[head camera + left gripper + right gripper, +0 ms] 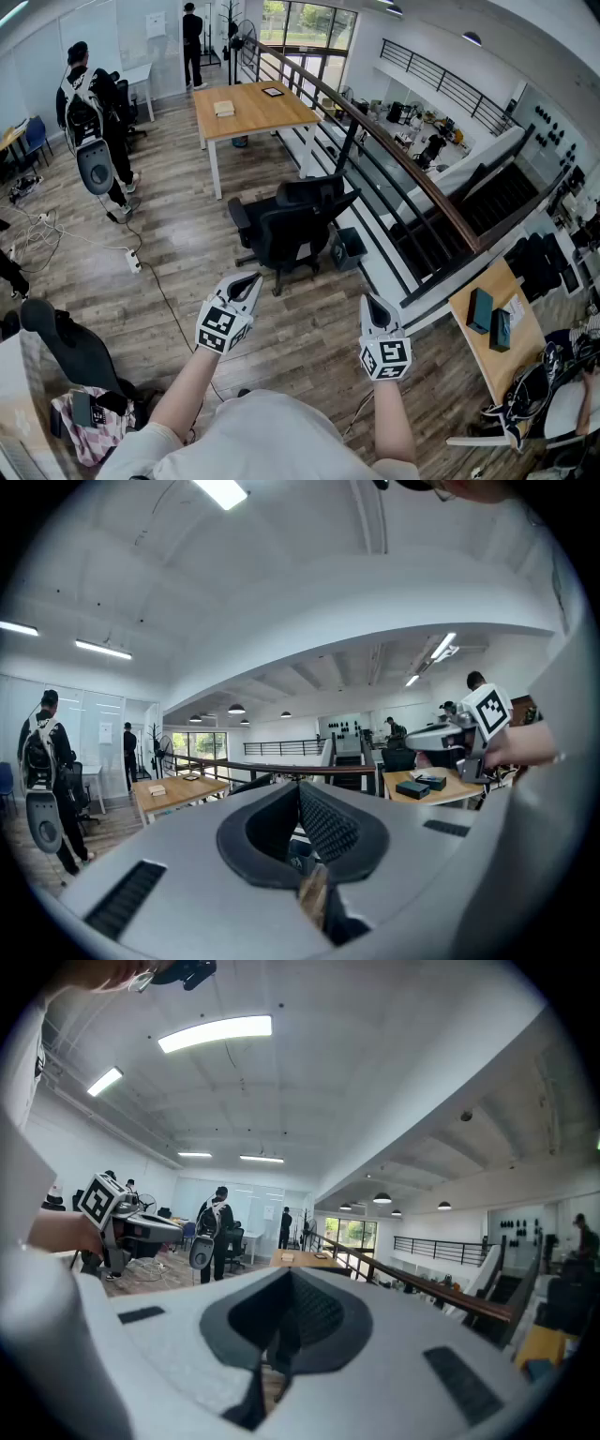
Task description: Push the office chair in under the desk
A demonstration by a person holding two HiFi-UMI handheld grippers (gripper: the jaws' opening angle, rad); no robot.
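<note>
Bright, even indoor light; ceiling strip (216, 1033) glaring high above the fingers (323, 1316); daylight from windows (302, 23) far beyond them; shadows soft; heavy fisheye bending, black corners in both gripper views; fingers slightly soft up close.

Office chair (292, 225): matt black, cloth-like seat and back. Desk (253, 111): smooth light wood top, white painted legs; floor (187, 253) wood plank, low sheen. Left gripper (251, 279), right gripper (371, 305): matt white plastic, ribbed black pads (323, 822).
</note>
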